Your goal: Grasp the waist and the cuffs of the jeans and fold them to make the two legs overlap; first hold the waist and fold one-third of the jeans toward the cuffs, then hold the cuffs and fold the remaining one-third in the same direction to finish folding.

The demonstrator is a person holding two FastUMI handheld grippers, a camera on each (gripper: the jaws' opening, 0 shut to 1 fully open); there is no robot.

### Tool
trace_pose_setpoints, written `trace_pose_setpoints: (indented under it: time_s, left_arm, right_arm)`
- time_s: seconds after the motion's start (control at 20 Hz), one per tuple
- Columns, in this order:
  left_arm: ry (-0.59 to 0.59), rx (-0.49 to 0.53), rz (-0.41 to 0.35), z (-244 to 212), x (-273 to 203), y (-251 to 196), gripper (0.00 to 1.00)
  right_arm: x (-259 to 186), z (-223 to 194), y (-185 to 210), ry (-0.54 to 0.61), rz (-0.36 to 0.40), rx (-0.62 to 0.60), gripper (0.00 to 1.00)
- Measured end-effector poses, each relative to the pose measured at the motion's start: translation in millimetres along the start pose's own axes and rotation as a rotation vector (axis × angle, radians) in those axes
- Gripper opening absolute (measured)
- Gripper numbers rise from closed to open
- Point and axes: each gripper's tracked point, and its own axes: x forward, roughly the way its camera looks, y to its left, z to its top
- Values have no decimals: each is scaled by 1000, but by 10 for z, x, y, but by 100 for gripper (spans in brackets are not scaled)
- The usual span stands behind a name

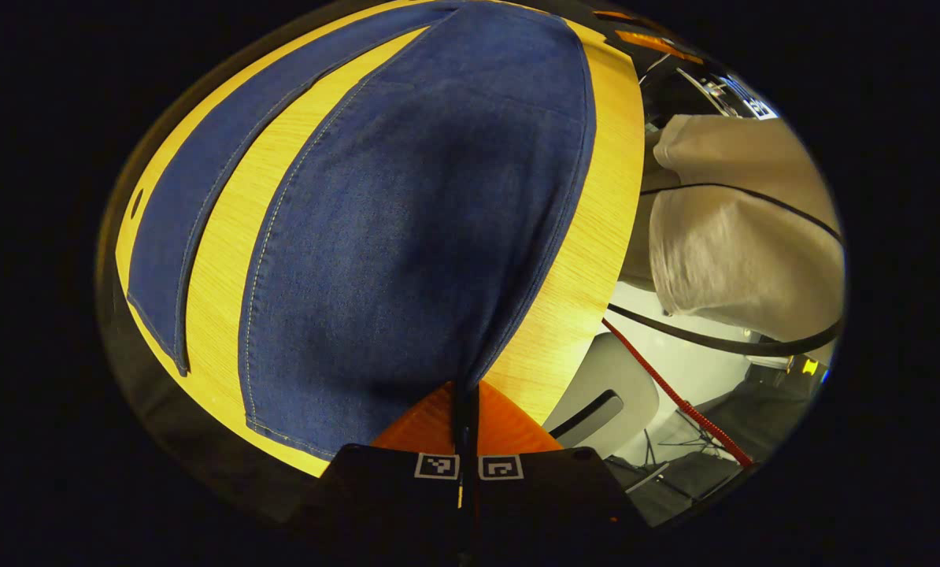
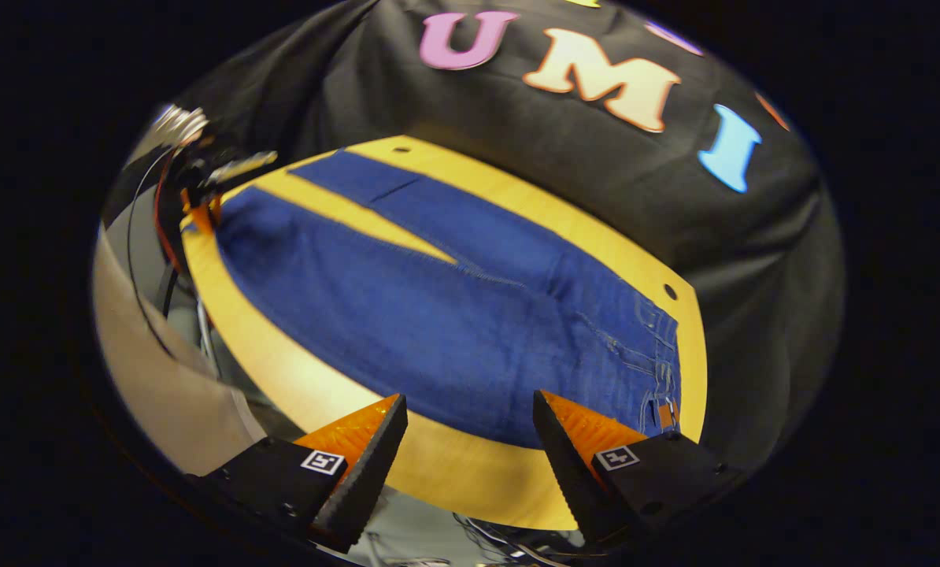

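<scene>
Blue jeans (image 2: 407, 315) lie spread on the yellow wooden table (image 2: 454, 472), with the waist (image 2: 659, 370) at the right and both legs running left. In the left gripper view the near leg (image 1: 423, 220) rises to my left gripper (image 1: 468, 409), which is shut on its cuff corner at the table's edge. The other leg (image 1: 194, 205) lies flat at the left. That left gripper (image 2: 202, 209) also shows at the far cuff end in the right gripper view. My right gripper (image 2: 470, 449) stands open over the table's near edge, a little short of the jeans, with nothing between its fingers.
A person's light sleeve (image 1: 738, 228) hangs beside the table at the right of the left gripper view, with a red cable (image 1: 675, 394), a black cable (image 1: 714, 339) and a grey chair (image 1: 604, 394) below. The table has small holes (image 2: 669, 291) near its rim.
</scene>
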Motion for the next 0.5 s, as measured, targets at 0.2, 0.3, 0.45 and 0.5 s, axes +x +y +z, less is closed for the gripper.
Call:
trace_pose_setpoints:
  time_s: [0.2, 0.3, 0.45, 0.5]
  left_arm:
    - [11, 5, 30, -14, 17, 39, 0]
    - [19, -14, 47, -17, 15, 37, 0]
    - [27, -41, 79, -2, 11, 40, 0]
    - [33, -50, 86, -6, 8, 36, 0]
  right_arm:
    - [138, -359, -206, 161, 88, -192, 99]
    - [235, -489, -352, 222, 130, -252, 100]
    - [366, -735, -593, 310, 174, -341, 99]
    - [420, -813, -711, 332, 175, -375, 100]
